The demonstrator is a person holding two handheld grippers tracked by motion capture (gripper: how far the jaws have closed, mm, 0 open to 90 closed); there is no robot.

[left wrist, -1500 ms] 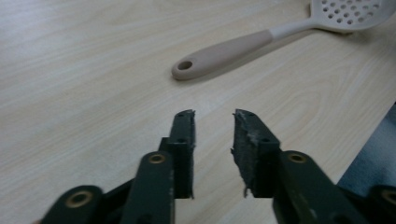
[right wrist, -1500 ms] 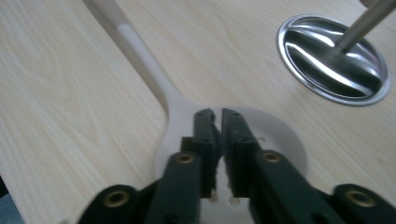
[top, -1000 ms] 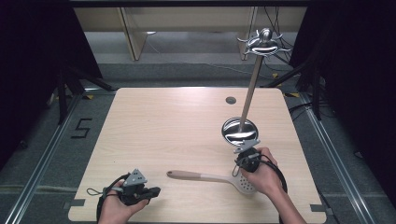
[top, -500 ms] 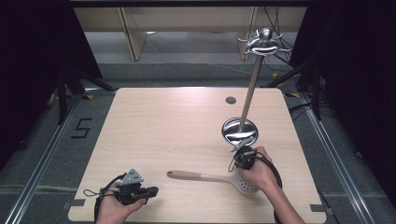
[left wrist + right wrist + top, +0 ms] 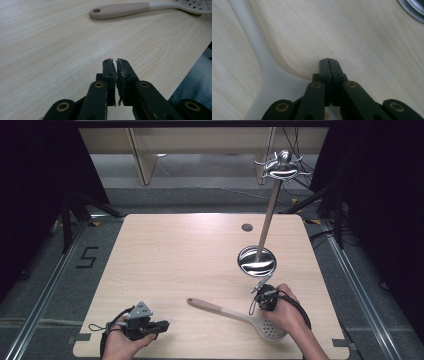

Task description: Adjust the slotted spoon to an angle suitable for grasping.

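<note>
The slotted spoon [image 5: 240, 314] lay lengthwise toward lower right, bowl beneath the closed, empty right tool [image 5: 263, 298]; the left tool [image 5: 161, 326], barely parted and just opening, was farther off.

Pale wooden table [image 5: 190, 260] on grey floor [image 5: 45, 270] (dark curtains [image 5: 30, 195] flanking).

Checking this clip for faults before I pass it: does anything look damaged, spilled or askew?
One thing: the left claw's pads look chipped and ragged along their inner edges. Otherwise the slotted spoon lies flat on the table and the metal stand is upright.
</note>
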